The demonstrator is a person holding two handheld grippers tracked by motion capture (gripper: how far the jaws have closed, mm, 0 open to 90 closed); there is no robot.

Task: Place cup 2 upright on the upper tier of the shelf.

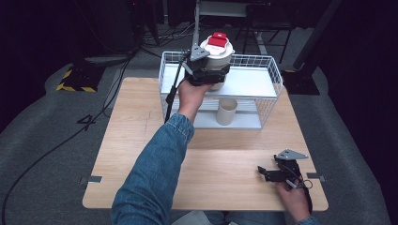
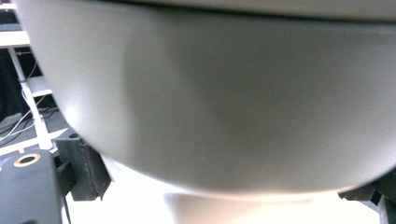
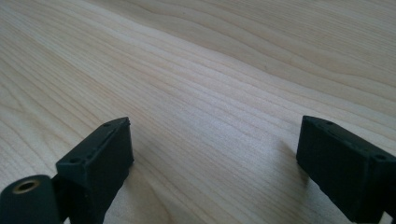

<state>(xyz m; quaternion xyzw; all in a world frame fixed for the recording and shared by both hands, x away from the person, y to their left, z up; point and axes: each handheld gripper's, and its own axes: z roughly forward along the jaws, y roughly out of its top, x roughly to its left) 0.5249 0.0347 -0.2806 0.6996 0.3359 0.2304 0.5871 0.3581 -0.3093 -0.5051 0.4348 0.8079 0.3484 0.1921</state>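
Pale wood makes up the table (image 1: 141,140), and a white wire rack (image 1: 270,77) with two shelves stands at its far edge. The left gripper (image 1: 210,74), held in a hand (image 1: 190,93) at the end of a denim sleeve (image 1: 155,173), is raised over the rack's upper shelf and clamps a white pot (image 1: 217,54) with a red latch (image 1: 218,39) on its lid. In the high view its black jaws wrap the pot's lower body from the near side, and the grey plate (image 1: 198,51) on top of the gripper lies against the pot's left flank. In the left gripper view the pot's (image 2: 224,102) curved white wall looms very close and blurred, with a black jaw at each bottom corner pressed to its underside. Whether the pot rests on the shelf or hangs just above it cannot be told. On the lower shelf, below and slightly right of the pot, a cream cup (image 1: 226,111) stands upright. The right gripper (image 1: 268,173) lies low at the table's near right corner, well apart from the rack, held by the other hand (image 1: 295,199). In the right gripper view its (image 3: 215,154) jaws stand wide apart with bare wood (image 3: 210,70) between them, holding nothing.
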